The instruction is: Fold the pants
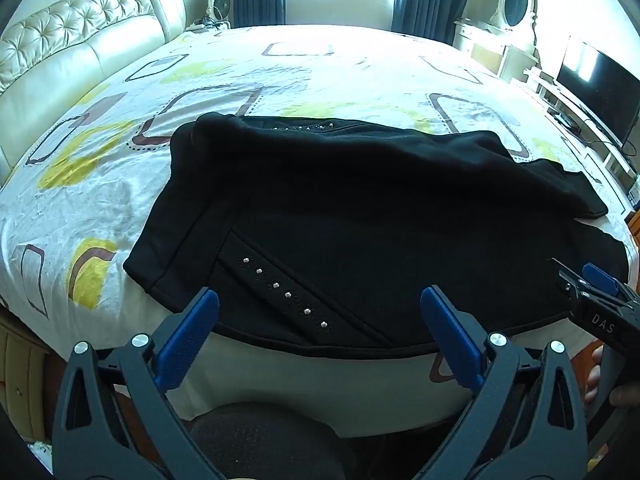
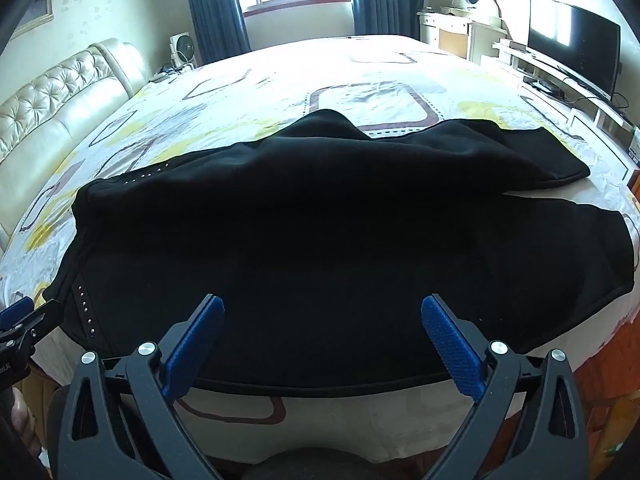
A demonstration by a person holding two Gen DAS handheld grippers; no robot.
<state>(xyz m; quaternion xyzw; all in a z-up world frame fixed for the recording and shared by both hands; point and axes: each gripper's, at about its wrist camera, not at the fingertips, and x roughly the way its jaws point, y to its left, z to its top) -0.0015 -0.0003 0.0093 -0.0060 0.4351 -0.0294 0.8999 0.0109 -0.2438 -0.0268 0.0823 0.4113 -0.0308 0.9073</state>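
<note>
Black pants (image 1: 360, 216) lie spread across the near part of the bed, waistband to the left and two legs reaching right. A studded pocket trim (image 1: 284, 292) faces me. My left gripper (image 1: 320, 304) is open and empty, just above the near hem by the waist end. My right gripper (image 2: 322, 312) is open and empty over the near edge of the pants (image 2: 320, 240), further right. The right gripper also shows in the left wrist view (image 1: 592, 292); the left one shows at the left edge of the right wrist view (image 2: 20, 320).
The bed (image 1: 120, 184) has a white sheet with yellow and brown shapes and a padded cream headboard (image 1: 60, 52) on the left. A TV (image 1: 592, 88) on a low stand and a dresser with mirror (image 1: 516, 4) stand on the right. A window with blue curtains is behind.
</note>
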